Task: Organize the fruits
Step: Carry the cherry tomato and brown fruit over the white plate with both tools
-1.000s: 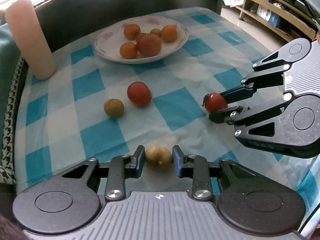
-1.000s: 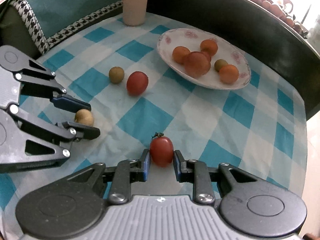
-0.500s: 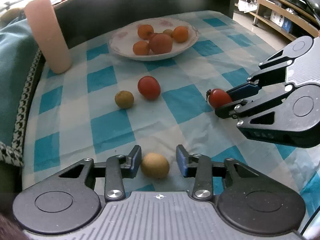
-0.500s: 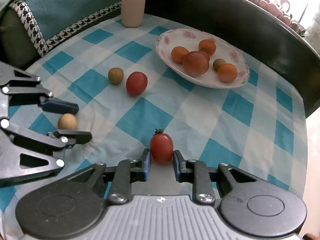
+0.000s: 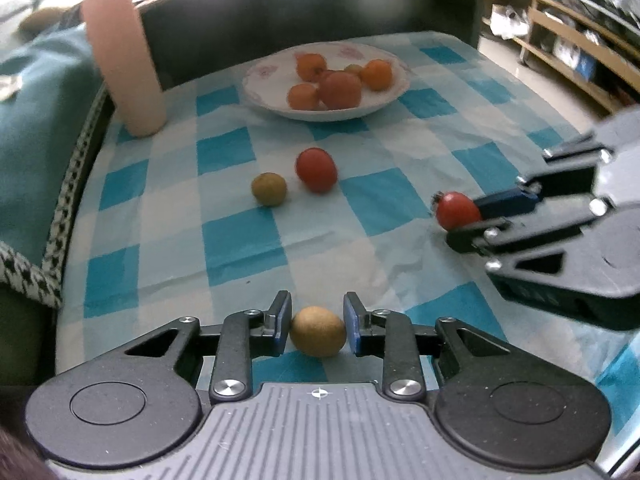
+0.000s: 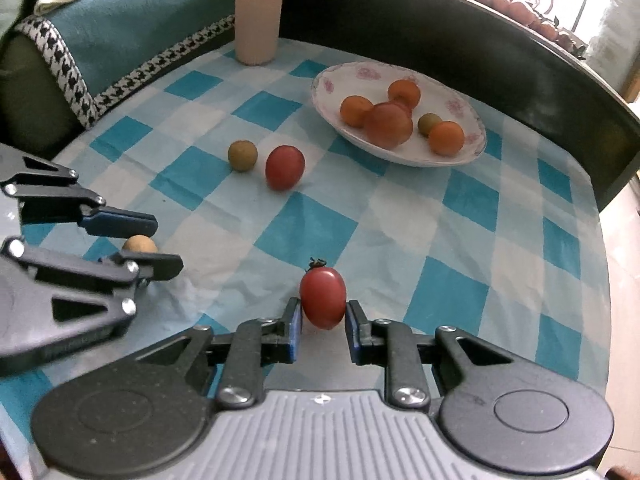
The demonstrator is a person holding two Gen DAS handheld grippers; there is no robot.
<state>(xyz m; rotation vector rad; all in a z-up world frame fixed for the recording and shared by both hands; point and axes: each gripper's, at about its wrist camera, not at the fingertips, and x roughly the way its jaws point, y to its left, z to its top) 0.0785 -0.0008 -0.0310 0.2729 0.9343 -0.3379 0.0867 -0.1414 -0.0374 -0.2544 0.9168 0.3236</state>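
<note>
Left gripper (image 5: 317,330): jaws pinching the longan (image 5: 317,336), low over the cloth (image 5: 248,236).
Right gripper (image 6: 322,330): jaws pinching the tomato (image 6: 323,299) at its lower sides.
Handling: both fruits look light, round and smooth; the tomato is soft and thin-skinned, so a gentle grip across the widest part suits.
Plate (image 6: 460,104): far side, already holds fruit.
Writing: none readable.

Checked tablecloth (image 5: 248,240) on table, wooden shelving (image 5: 568,52) beyond, bright daylight.
</note>
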